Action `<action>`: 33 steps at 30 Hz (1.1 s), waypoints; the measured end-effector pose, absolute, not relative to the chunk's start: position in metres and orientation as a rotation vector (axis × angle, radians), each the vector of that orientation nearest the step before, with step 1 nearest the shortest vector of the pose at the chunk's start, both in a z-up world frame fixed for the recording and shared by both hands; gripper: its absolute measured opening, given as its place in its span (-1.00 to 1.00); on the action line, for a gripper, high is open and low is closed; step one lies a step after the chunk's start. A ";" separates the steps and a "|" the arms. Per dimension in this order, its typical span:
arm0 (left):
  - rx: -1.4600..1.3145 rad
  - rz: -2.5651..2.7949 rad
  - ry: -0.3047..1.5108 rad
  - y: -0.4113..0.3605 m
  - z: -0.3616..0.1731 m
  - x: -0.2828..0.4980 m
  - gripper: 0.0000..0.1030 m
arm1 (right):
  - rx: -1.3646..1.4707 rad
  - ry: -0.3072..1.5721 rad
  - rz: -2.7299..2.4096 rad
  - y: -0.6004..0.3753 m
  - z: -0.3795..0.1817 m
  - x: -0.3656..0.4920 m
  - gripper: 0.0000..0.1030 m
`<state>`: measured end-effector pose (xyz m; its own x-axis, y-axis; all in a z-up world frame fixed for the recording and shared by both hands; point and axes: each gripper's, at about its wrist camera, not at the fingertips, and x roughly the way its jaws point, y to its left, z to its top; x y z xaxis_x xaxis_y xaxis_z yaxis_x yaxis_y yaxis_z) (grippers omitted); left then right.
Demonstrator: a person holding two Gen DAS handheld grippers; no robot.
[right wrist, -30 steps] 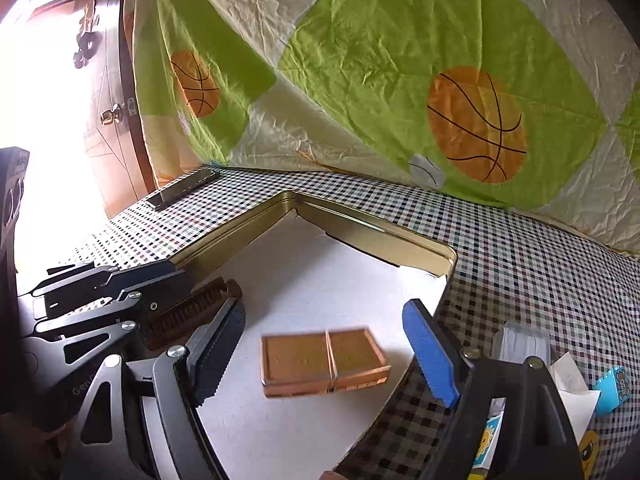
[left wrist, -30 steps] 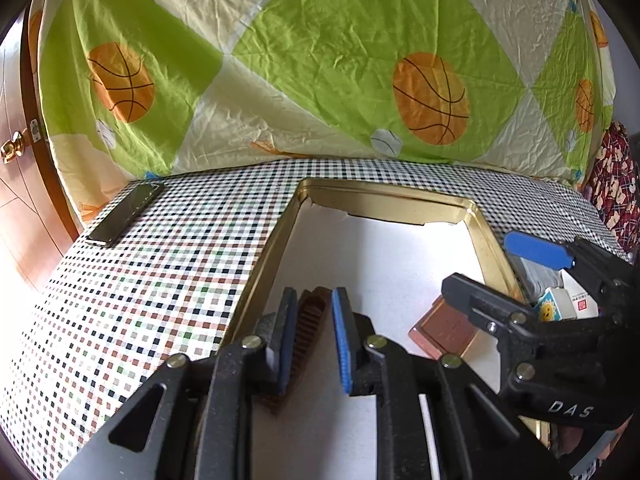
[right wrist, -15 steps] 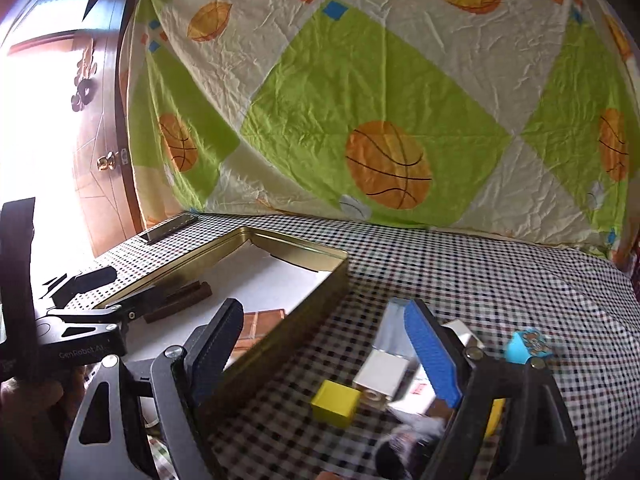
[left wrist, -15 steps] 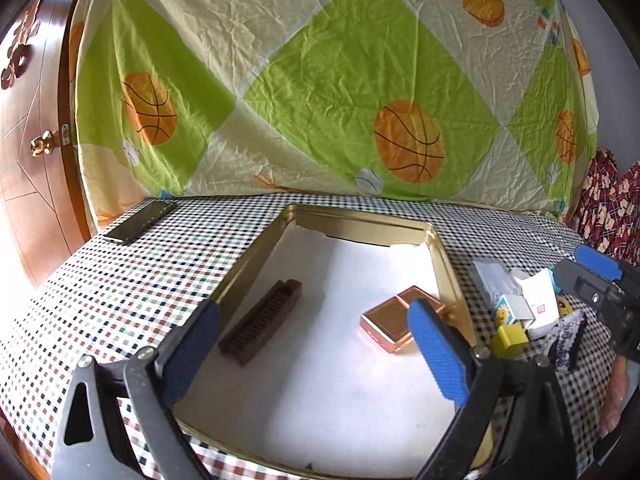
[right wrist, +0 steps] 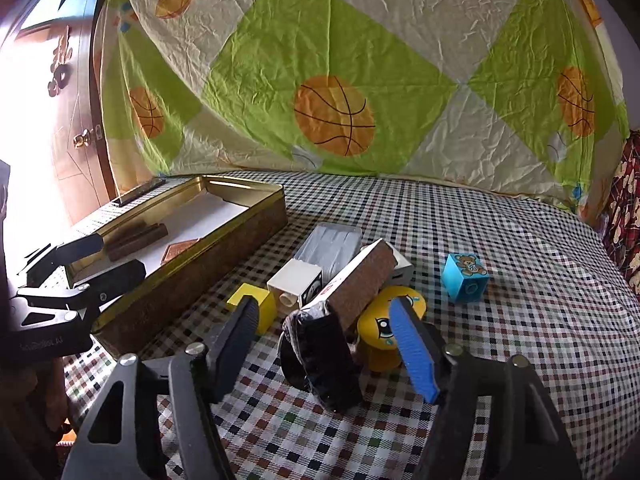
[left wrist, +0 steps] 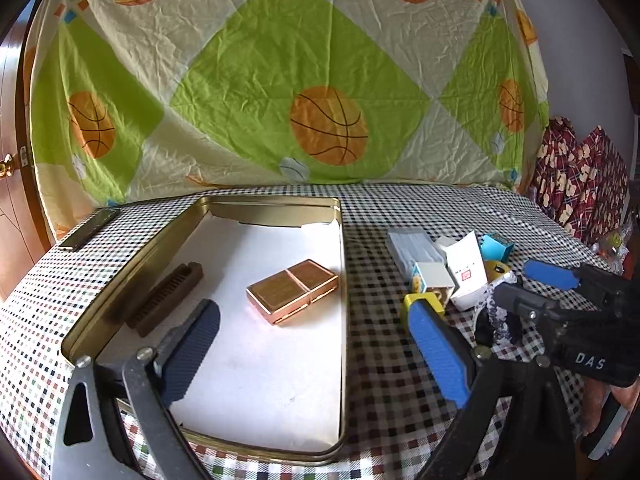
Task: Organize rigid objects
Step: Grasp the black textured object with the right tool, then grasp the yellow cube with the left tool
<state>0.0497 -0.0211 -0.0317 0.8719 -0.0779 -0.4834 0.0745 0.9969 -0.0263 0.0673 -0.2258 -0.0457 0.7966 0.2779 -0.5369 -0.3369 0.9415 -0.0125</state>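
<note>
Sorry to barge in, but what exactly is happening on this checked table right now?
A person is sorting small objects into a gold tin with two handheld grippers. A brown comb and a copper case already lie inside. The left gripper hangs wide open and empty over the tin. The right gripper is closing around a black object in the pile beside the tin; its pads are not yet on it.

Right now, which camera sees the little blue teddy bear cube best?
The right wrist camera. There the blue cube stands alone on the checked cloth, with the bear picture facing the lens. In the left wrist camera only a blue corner peeks out behind the white box, and no bear shows.
</note>
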 end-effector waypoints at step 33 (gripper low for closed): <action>0.107 -0.301 0.701 -0.113 -0.051 0.086 0.18 | 0.091 0.541 0.307 -0.270 -0.045 0.076 -0.42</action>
<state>0.0865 -0.1132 -0.0507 0.7231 -0.2365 -0.6490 0.3078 0.9514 -0.0037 0.0762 -0.2701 -0.0448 0.8128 0.3114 -0.4924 -0.2636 0.9503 0.1660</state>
